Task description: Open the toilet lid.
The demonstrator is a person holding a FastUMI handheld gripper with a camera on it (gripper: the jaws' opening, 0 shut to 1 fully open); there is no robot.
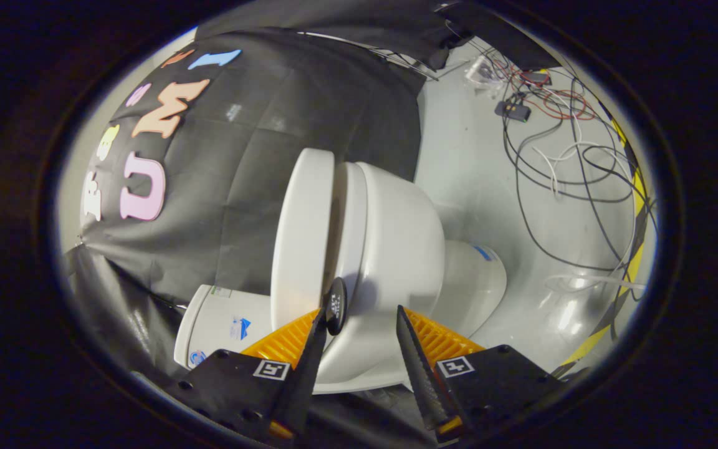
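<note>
Standing beside the booth, I see the toilet lid (301, 240) already swung well clear of the seat (348, 224), a wide wedge of gap between them. The gripper (360, 318) has its fingers spread, pinching nothing, one fingertip (320, 319) by the small black knob (335, 305) at the lid's edge. I judge the lift nearly finished; next, nudge the lid fully back toward the tank (222, 324).

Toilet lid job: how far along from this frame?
Done: the lid is partly lifted, with a visible gap between it and the seat on the bowl. In hand: the claw is open, one finger at the lid's edge beside a small black knob, the other in front of the bowl. Left: swing the lid fully up toward the tank.
</note>
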